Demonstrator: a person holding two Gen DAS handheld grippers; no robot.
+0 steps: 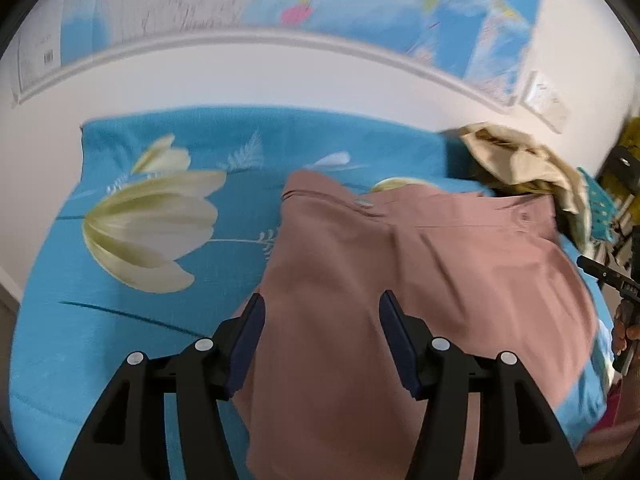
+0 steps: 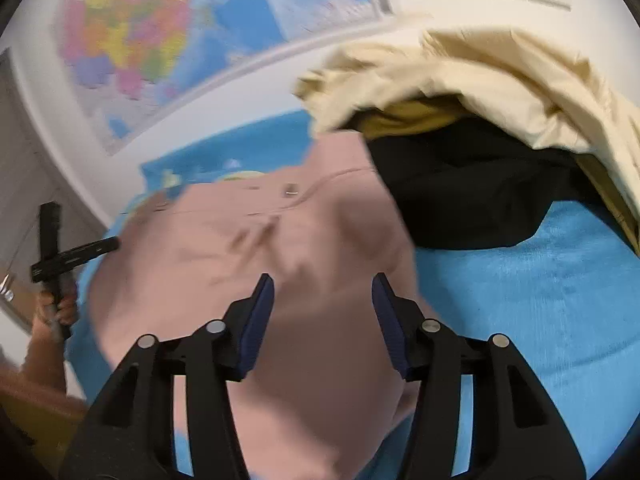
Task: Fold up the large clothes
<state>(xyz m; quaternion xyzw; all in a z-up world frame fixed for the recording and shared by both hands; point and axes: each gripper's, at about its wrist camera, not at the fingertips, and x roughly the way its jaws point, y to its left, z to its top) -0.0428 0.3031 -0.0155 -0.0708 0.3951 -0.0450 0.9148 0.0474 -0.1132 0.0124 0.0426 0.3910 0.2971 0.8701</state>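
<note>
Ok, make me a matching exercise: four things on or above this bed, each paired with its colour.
Things:
1. trousers
2. bedsheet
3. crumpled garment on the pile
4. garment under it

Colours:
A. black
B. dusty pink
C. cream
D. blue with pale flowers

Pairs: 1-B, 2-D, 3-C, 4-A

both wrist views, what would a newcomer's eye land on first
The dusty pink trousers spread across the bright blue flowered bedsheet draw the eye first, with both open grippers, left and right, poised over them. Next comes the colourful map on the wall, then the heap of cream and black clothes beyond the trousers.
</note>
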